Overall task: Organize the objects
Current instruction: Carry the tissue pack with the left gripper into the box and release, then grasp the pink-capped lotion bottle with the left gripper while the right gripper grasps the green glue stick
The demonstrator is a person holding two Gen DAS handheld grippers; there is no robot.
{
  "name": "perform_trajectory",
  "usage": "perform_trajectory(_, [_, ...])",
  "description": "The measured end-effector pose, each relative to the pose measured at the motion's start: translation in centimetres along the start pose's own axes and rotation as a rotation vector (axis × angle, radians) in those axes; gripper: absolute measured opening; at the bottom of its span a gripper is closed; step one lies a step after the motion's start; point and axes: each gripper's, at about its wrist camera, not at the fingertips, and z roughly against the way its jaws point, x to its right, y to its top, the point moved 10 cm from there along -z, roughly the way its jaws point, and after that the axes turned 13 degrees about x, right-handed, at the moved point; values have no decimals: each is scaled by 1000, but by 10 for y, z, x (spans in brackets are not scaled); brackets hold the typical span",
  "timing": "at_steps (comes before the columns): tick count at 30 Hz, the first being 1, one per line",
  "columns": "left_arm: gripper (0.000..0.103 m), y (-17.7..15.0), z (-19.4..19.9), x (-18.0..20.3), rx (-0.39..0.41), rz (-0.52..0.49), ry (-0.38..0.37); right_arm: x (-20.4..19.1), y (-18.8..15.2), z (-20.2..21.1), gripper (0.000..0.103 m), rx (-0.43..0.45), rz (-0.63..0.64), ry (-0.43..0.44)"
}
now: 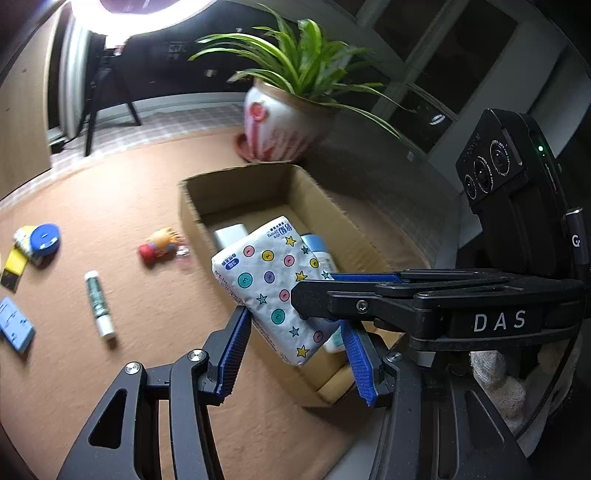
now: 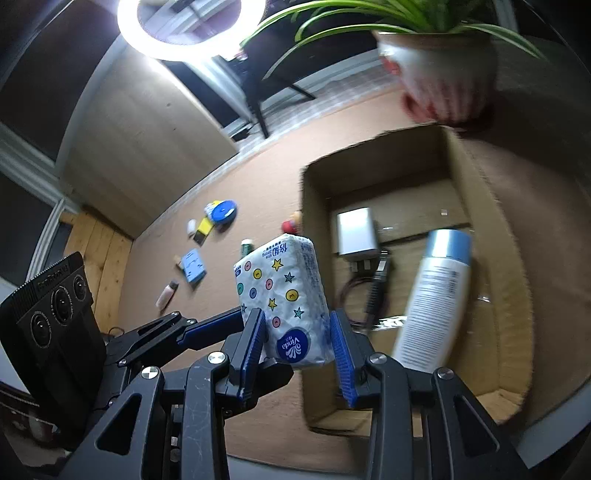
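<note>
A white tissue pack [image 1: 273, 284] [image 2: 284, 291] printed with coloured dots and stars hangs in the air over the near left wall of an open cardboard box [image 1: 236, 177] [image 2: 314, 229]. Both grippers hold it. My left gripper [image 1: 295, 321] [image 2: 236, 317] is shut on its lower end, blue pads [image 1: 236, 343] on either side. My right gripper [image 2: 295, 317] [image 1: 314, 284] is shut on it as well, reaching in from the right in the left wrist view. Inside the box lie a white adapter [image 2: 356, 230], a spray can [image 2: 432, 295] and a black cable [image 2: 373, 295].
A potted plant [image 1: 273, 122] [image 2: 439, 74] stands just behind the box. On the brown mat lie a small toy [image 1: 160, 245], a white tube [image 1: 99, 302], a blue tape measure [image 1: 44, 238] and a blue card [image 1: 14, 325]. A ring light [image 2: 192, 29] on a tripod stands at the back.
</note>
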Motion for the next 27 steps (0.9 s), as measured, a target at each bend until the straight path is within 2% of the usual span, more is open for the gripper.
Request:
perform_trajectory(7, [54,0,-19,19,-15,-28,-23,18,4,5,33,15,-14,-27])
perform_trajectory(10, [62,-2,-25,18,-28,-38,-6,22,7,4,35,28,-3,-64])
perform_trajectory(11, [67,-3,-25,17,-35,-38,1,23,8,4,40,32,-2,-76])
perform_trajectory(14, [68,-4,-23,13,-33,-37,7,24,12,6,43,47,-19,-71])
perform_trajectory(22, [68,1,-4,-12,1,4,42,6,15,0,44,50,2,-51])
perform_trajectory(27, [68,0,14,-38,16,29,91,-14,17,-6,44,53,30,-34])
